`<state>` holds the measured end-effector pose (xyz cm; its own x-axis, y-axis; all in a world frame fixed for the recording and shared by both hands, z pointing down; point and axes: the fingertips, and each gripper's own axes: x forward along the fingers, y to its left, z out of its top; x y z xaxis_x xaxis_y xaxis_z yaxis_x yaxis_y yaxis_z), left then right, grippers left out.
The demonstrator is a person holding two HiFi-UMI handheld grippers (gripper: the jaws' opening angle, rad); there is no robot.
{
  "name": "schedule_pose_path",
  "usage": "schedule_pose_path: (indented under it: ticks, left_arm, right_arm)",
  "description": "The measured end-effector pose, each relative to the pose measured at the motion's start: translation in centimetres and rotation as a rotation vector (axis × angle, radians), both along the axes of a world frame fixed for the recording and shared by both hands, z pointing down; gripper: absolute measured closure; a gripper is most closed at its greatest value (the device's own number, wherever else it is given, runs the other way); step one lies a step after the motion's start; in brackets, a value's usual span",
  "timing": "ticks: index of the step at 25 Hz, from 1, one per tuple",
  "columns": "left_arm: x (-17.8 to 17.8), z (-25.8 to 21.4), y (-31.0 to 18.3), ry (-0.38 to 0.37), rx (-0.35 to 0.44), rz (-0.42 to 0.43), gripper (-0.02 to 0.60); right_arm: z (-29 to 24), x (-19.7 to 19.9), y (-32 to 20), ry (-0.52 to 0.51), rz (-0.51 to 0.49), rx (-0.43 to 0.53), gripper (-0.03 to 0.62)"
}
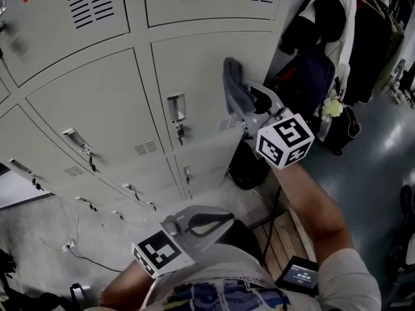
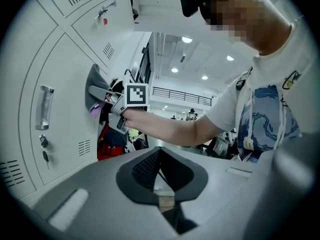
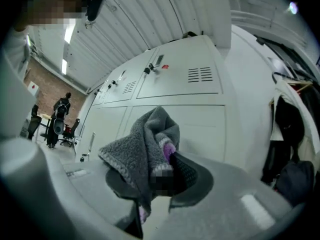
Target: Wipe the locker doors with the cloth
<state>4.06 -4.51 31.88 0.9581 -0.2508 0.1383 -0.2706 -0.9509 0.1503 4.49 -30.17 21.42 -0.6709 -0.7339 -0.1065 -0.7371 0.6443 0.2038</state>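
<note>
Right hand-held gripper point(image 3: 161, 170) clamped on grey cloth point(image 3: 142, 143), pressed against locker door point(image 1: 207, 70).

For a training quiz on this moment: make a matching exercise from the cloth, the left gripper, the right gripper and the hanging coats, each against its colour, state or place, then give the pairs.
Column one:
1. cloth
2. left gripper
3. right gripper
4. hanging coats

Column two:
A. jaws together, nothing between them
B. clamped on the cloth, raised at a locker door
C. grey with a purple edge
D. to the right of the lockers

Pairs: 1-C, 2-A, 3-B, 4-D
</note>
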Motion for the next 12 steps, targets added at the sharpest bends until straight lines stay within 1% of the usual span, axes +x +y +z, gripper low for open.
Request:
schedule_pose_path:
  ticks: [3,6,9,12]
  left_arm:
    - [0.8,0.4,-0.1,0.009,-0.007,0.003,0.578]
    - [1.5,0.3,-0.3,-0.002,-0.011,0.006,0.578]
    - [2.0,0.3,-0.4,-0.019,-0.015,0.007,0.578]
    - [2.4,0.7,-0.8,-0.015,-0.015,-0.011,0.578]
  right_arm:
    - [0.8,3.9,-1.5,-0.017,0.075,-0.013,0.49]
    - [1.8,6.9,-3.2,-0.031,0.131,-0.037,0.49]
    - [3.2,8.7,-4.7,-0.028,0.164,-0.065,0.49]
    - [4.3,9.2,-5.8,-0.033,0.166,-0.085,0.49]
